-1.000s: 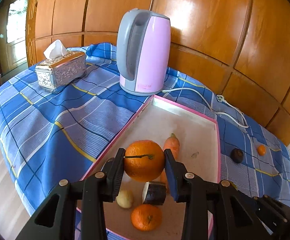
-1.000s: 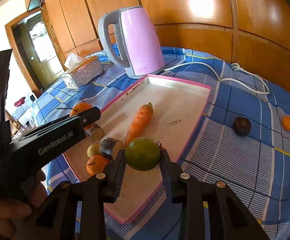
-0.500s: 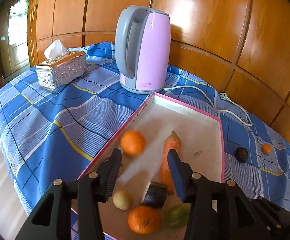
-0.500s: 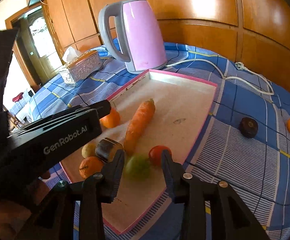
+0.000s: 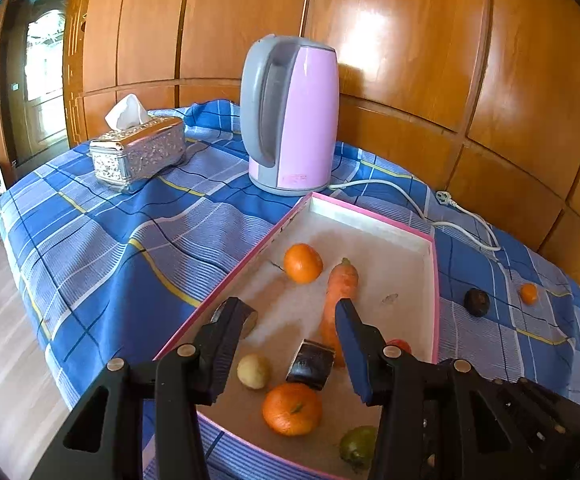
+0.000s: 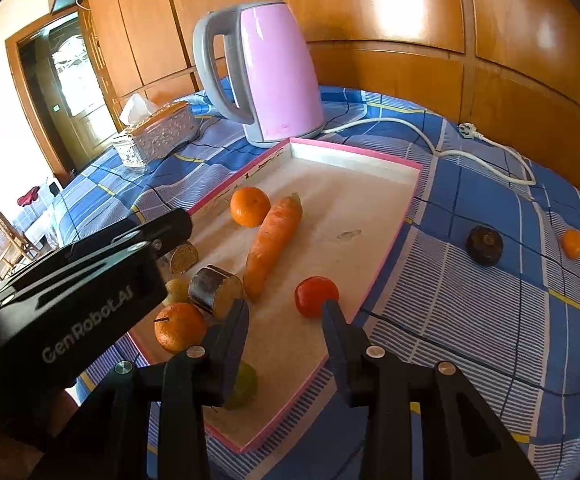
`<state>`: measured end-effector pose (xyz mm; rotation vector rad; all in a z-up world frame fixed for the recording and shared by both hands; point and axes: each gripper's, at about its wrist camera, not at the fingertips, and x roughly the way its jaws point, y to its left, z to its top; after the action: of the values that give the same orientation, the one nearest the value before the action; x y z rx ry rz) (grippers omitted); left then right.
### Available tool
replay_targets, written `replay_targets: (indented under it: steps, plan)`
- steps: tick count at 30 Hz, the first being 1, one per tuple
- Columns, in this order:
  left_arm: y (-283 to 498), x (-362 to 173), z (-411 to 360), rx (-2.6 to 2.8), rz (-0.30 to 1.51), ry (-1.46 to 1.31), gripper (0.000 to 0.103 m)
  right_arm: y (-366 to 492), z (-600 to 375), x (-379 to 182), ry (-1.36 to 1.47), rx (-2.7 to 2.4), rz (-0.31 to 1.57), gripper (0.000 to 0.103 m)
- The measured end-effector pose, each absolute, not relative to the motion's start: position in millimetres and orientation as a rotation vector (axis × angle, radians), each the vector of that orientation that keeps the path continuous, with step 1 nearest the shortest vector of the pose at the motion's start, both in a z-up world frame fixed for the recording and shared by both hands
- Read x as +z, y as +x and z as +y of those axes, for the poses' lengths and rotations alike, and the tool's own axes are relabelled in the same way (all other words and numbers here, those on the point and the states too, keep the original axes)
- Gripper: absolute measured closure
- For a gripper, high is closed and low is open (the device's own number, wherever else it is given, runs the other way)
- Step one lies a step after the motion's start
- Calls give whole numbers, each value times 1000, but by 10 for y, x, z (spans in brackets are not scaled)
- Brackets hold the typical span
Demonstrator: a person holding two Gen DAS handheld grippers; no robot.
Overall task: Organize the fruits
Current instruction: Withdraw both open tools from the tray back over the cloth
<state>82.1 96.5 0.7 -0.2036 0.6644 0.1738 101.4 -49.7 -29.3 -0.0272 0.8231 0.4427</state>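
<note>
A pink-rimmed tray (image 5: pixel 434 272) (image 6: pixel 390 248) on the blue checked cloth holds two oranges (image 5: pixel 303 263) (image 5: pixel 292 409), a carrot (image 5: pixel 340 296) (image 6: pixel 274 238), a green fruit (image 5: pixel 357 443) (image 6: pixel 244 386), a red fruit (image 6: pixel 316 296), a small yellow fruit (image 5: pixel 253 371) and dark cut pieces (image 5: pixel 310 364). My left gripper (image 5: pixel 286 320) is open and empty above the tray's near part. My right gripper (image 6: pixel 286 320) is open and empty, over the tray's near corner, with the green fruit just below its left finger. A dark fruit (image 6: pixel 484 246) and a small orange fruit (image 6: pixel 573 243) lie on the cloth to the right.
A pink kettle (image 5: pixel 290 116) (image 6: pixel 266 72) stands behind the tray, its white cord (image 6: pixel 490 148) trailing right. A silver tissue box (image 5: pixel 138 152) sits at the back left. Wood panelling backs the table. The floor drops off at the left.
Both grippers opened and drew back. The orange from the left gripper now lies in the tray beside the carrot. The green fruit from the right gripper now lies at the tray's near end.
</note>
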Motion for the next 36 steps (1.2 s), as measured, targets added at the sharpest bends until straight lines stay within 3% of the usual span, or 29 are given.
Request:
replay_targets:
  steps: [36]
  plan:
    - [283, 276, 114, 16, 578, -5, 54, 699, -1548, -87, 136, 213, 753, 64]
